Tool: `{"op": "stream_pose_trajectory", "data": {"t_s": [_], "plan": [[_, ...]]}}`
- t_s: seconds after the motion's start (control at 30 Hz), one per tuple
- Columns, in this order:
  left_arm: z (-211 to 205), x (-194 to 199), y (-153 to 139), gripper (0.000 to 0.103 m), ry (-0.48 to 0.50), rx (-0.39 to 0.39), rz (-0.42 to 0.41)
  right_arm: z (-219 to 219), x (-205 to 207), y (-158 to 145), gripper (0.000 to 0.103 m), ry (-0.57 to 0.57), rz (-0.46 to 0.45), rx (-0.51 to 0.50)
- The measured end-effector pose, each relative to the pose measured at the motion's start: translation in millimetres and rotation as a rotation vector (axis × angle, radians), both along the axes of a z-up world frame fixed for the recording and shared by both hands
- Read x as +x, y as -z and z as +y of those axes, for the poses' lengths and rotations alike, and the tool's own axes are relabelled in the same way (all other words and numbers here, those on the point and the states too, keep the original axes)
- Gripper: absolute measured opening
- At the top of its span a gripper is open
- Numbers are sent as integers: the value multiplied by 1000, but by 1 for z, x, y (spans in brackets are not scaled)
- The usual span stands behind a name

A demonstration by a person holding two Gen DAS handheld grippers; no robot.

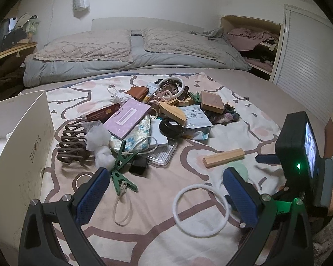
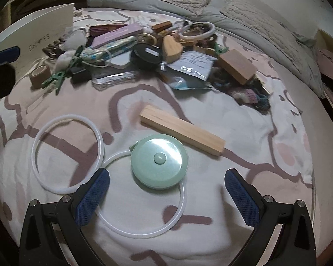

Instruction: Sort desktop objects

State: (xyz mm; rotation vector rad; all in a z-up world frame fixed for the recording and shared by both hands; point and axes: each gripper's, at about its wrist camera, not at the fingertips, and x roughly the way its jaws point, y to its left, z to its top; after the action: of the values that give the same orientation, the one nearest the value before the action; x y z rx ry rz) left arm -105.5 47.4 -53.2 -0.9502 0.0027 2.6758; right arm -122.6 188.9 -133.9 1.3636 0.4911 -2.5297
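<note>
Now right gripper (image 2: 166, 184) spread wide, empty, poised over mint tape measure (image 2: 159, 163) lying just ahead between its fingers, atop a white ring (image 2: 142, 228) on bed blanket (image 2: 244, 119). Left gripper (image 1: 164, 181) likewise wide, empty, near green clip (image 1: 122, 166).

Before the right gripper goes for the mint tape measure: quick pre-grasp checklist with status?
1. Right gripper open, nothing held: ok.
2. Tape measure lined up between its fingers: ok.
3. Tape measure free of other items: not ok, it lies on a white ring.
4. Wooden block out of the closing path: ok.
5. Left gripper open and off to the side: ok.
6. Shoebox has room for it: cannot tell.
</note>
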Motion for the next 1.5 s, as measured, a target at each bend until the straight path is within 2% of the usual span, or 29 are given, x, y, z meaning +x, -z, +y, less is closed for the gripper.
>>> {"op": "stream_pose_trajectory", "data": {"t_s": [0.17, 0.47, 0.73, 0.87, 1.2, 1.33, 1.5], "plan": [[-12, -2, -5, 103, -37, -11, 17, -13, 1, 3, 103, -30, -12, -28], [-36, -8, -6, 103, -95, 37, -5, -20, 8, -3, 103, -56, 22, -27], [-39, -9, -8, 103, -104, 44, -3, -16, 1, -12, 103, -18, 40, -68], [-40, -9, -8, 103, -106, 43, -7, -26, -10, -7, 103, -14, 20, -45], [-49, -15, 0, 102, -137, 27, -58, -65, 7, -1, 103, -163, -1, -56], [-53, -17, 4, 102, -154, 31, -80, -60, 8, -3, 103, -145, 1, -79], [-51, -15, 7, 102, -147, 25, -90, -33, 1, -6, 103, -56, -8, -130]]}}
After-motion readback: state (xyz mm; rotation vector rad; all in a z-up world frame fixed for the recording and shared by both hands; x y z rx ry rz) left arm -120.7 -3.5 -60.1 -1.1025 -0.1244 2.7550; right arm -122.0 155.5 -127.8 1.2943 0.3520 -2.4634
